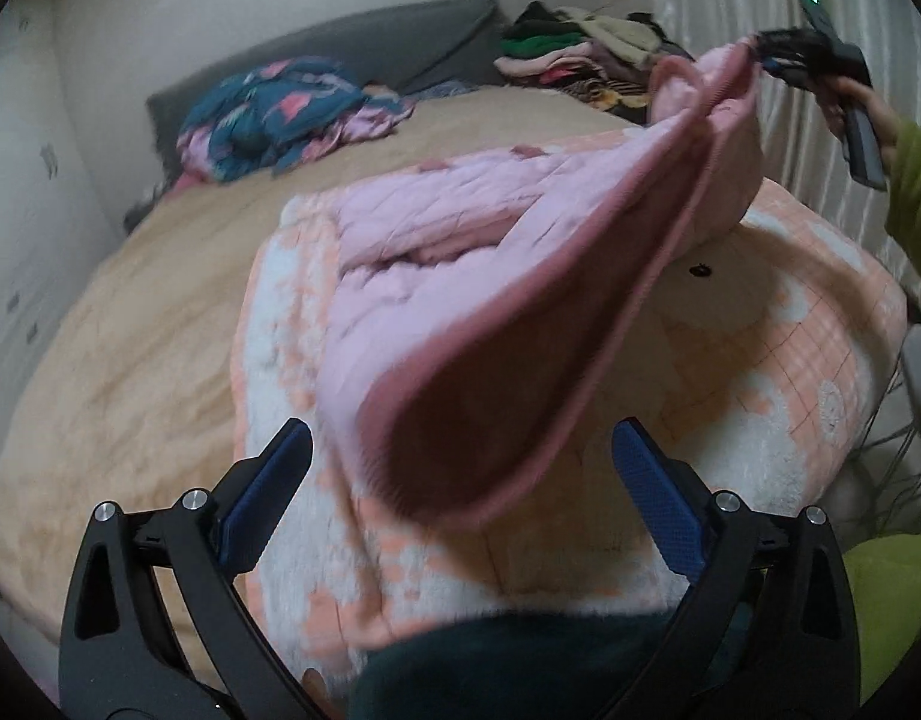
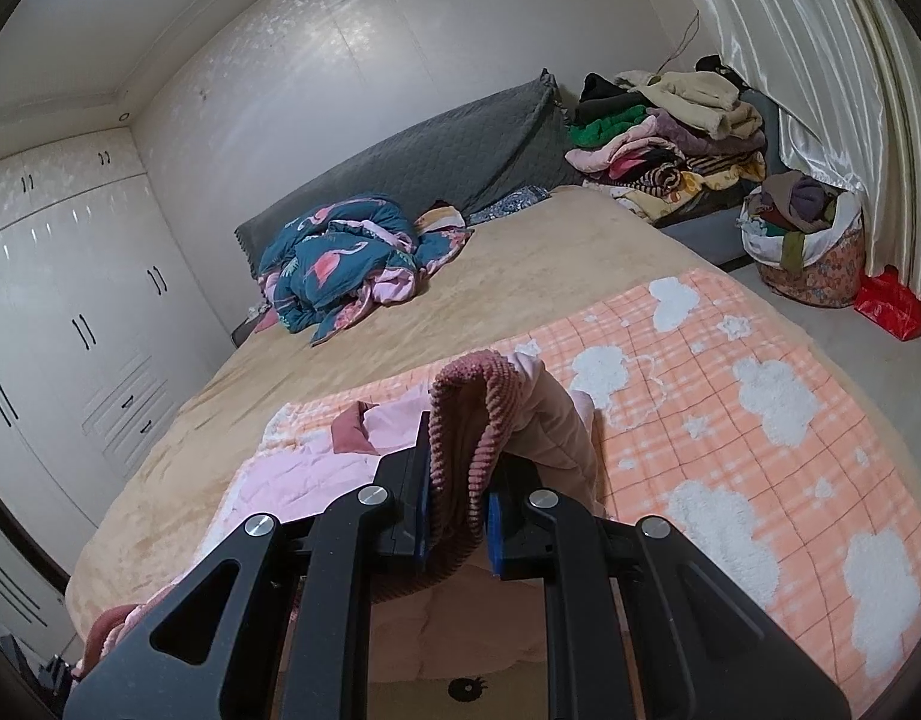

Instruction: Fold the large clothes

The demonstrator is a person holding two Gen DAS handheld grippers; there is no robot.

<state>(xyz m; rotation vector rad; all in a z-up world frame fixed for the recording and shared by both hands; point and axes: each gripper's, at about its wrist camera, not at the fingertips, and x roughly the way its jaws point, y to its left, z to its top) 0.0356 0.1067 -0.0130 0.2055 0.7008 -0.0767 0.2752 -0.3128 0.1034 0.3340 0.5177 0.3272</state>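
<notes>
Right tool is clamped on the ribbed hem of the pink jacket, lifting that end off the checked blanket at the bed's foot edge. Left tool is wide open, gripping nothing (the hem hangs between its blue pads; contact unclear).

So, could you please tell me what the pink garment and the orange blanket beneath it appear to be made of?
The pink garment looks like padded, quilted fabric with a matte finish, going by its stitched panels; its darker pink trim, held by the right gripper, shows corduroy-like ribs. The orange blanket seems to be soft fleece, since its white cloud patches look fluffy and raised.
</notes>
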